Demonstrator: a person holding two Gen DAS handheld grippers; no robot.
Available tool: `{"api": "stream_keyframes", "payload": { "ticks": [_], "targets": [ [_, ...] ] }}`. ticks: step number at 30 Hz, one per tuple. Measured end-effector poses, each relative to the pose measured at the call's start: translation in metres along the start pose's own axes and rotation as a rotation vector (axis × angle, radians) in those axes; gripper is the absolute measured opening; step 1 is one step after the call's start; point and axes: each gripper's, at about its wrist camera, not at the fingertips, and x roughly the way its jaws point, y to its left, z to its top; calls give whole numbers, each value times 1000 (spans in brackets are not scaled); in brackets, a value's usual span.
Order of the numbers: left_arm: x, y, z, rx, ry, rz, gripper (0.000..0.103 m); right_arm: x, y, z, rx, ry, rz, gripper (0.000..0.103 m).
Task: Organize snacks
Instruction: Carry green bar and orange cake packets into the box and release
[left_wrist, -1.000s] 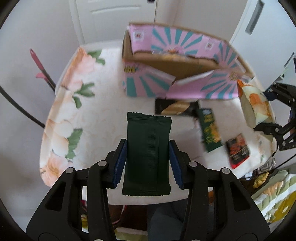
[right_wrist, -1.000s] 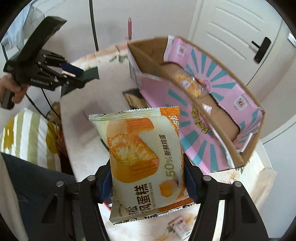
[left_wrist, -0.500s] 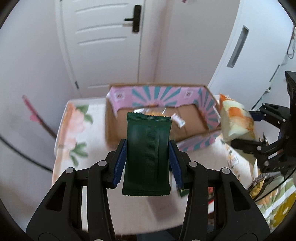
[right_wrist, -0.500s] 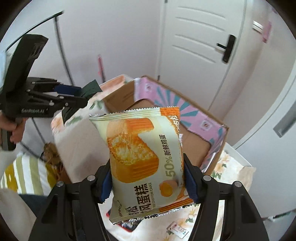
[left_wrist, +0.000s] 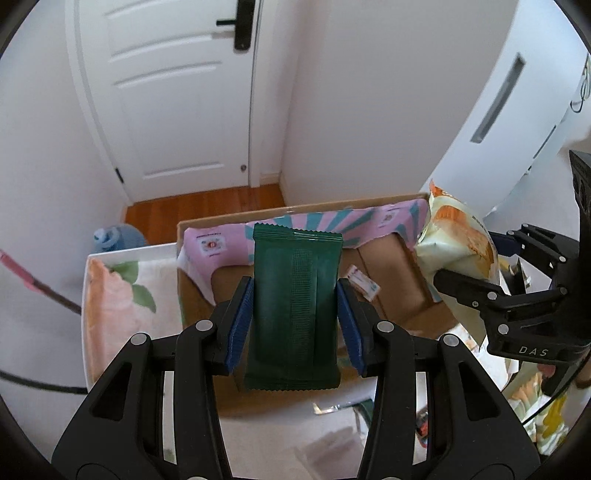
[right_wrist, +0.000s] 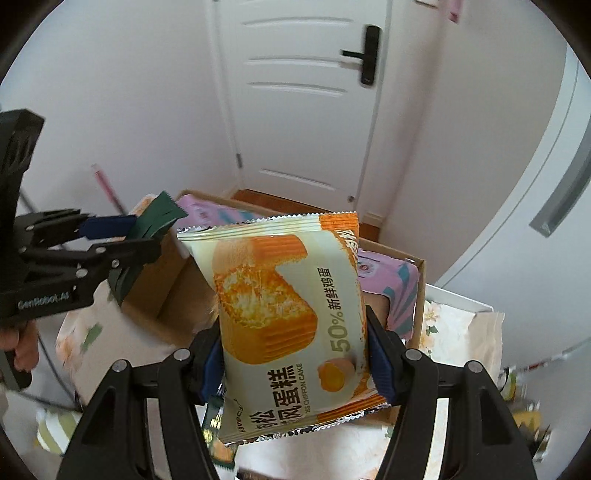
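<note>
My left gripper (left_wrist: 294, 310) has its jaws clamped on a dark green packet (left_wrist: 295, 314) above the open box (left_wrist: 391, 258); my right gripper (right_wrist: 295, 354) clutches a cake packet (right_wrist: 288, 317) beside it.

Dark green snack packet (left_wrist: 295, 314): matt film, finely ribbed down its middle, serrated end seals.
Chiffon cake packet (right_wrist: 291, 317): glossy printed plastic film, silvery crimped edges.
Box (left_wrist: 391, 258): plain brown cardboard inside, flaps faced with smooth pink and teal printed paper.
Left gripper (left_wrist: 294, 317) and right gripper (right_wrist: 295, 354): matt black plastic frames, round metal rivet heads, jaws lined with ribbed blue pads.
Table (left_wrist: 122, 295): covered in floral printed cloth, soft and matt.
Floor (left_wrist: 207, 206): polished reddish wood.
Door (right_wrist: 306, 92): smooth white painted panels, black handle.
</note>
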Motion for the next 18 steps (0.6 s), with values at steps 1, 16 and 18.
{"api": "stream_keyframes", "payload": {
  "ticks": [1,16,18],
  "targets": [
    [8,3,3,2,14,-2,41,6,-2,3,22,8,-8,60],
    [48,4,7,108,59,83,101,43,-10,10,173,82,-48,60],
    [43,4,3,114,57,85,101,47,-14,9,190,90,-45,60]
  ]
}}
